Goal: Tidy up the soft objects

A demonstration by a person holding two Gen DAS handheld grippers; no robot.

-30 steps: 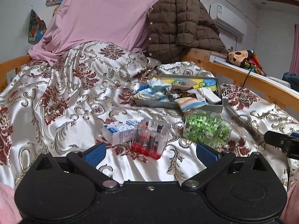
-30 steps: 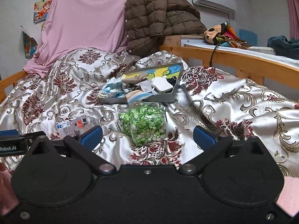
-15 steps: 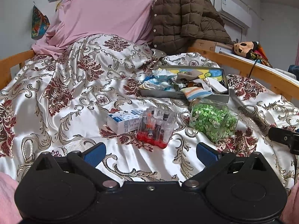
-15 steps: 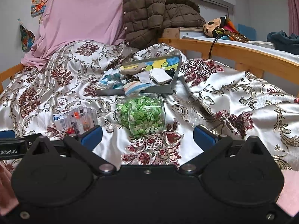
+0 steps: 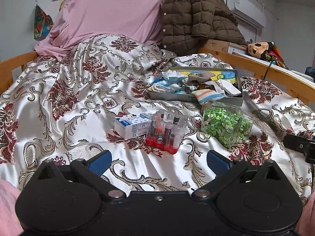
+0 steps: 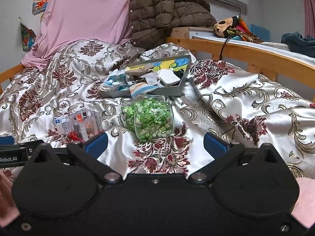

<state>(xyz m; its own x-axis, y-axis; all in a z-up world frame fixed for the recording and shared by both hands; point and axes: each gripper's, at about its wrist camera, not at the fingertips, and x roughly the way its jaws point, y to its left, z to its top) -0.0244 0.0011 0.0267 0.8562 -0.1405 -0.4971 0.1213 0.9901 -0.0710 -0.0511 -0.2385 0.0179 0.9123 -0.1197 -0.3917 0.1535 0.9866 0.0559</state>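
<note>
Left wrist view: my left gripper has its jaws spread wide, holding nothing. Straight ahead sits a clear case of small bottles, touching a white-and-blue carton. The tray of socks and cloths lies beyond, ahead-right.

Right wrist view: my right gripper gapes empty. The jar of green bits lies just ahead, the tray behind it.

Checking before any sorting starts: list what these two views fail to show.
- Bottom layer of the tray of socks: both views, covered by the piled socks.
- White carton: right wrist view, mostly behind the clear case; print too small in either view.
- Right gripper in left wrist view: cut off by the right edge.
- Bed below the left gripper: hidden by its black body.
</note>
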